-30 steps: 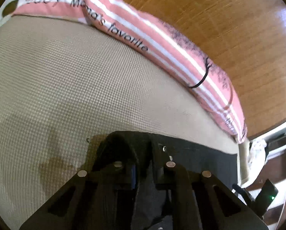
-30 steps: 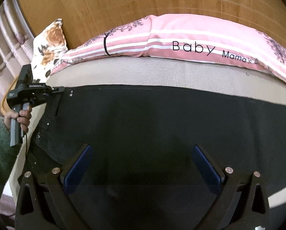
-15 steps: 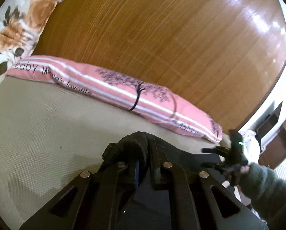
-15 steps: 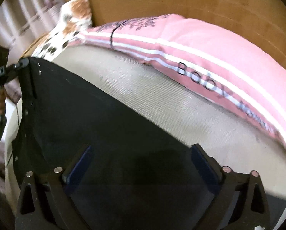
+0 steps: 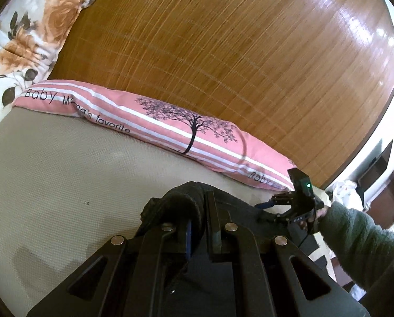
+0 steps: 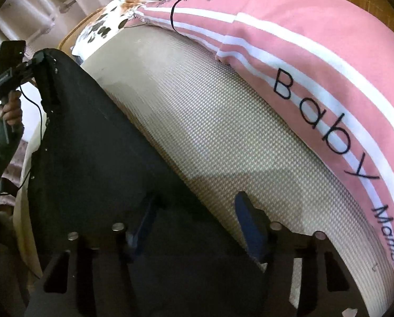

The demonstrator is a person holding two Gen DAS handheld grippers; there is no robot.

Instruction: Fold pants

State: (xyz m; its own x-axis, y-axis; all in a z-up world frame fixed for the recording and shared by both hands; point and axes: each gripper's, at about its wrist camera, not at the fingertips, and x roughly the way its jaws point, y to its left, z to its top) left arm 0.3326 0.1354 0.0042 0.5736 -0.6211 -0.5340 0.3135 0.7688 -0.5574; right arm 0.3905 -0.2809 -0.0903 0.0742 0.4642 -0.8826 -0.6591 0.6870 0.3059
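The black pants [image 6: 96,163] lie on the beige mattress [image 6: 223,142] of a bed, stretched between the two tools and lifted at one end.

In the left wrist view, the left hand-held gripper [image 5: 200,227] is clenched on a bunched fold of the pants [image 5: 181,203], the cloth humped up between its narrow-set jaws. From there the fabric runs right toward the right hand-held gripper [image 5: 278,206], held by a hand in a green sleeve [image 5: 355,240]; a green light glows on its body.

In the right wrist view, the right hand-held gripper [image 6: 194,222] has its jaws spread apart: the left blue pad sits over the pants' edge, the right pad over bare mattress. Whether any cloth is pinched cannot be told. At far left the left hand-held gripper [image 6: 37,58] holds a pants corner up.

A pink striped pillow [image 5: 154,121] printed "Baby Mama's favorite" lies along the mattress edge, against a wooden headboard [image 5: 223,52]. A floral pillow [image 5: 30,34] sits beside it.
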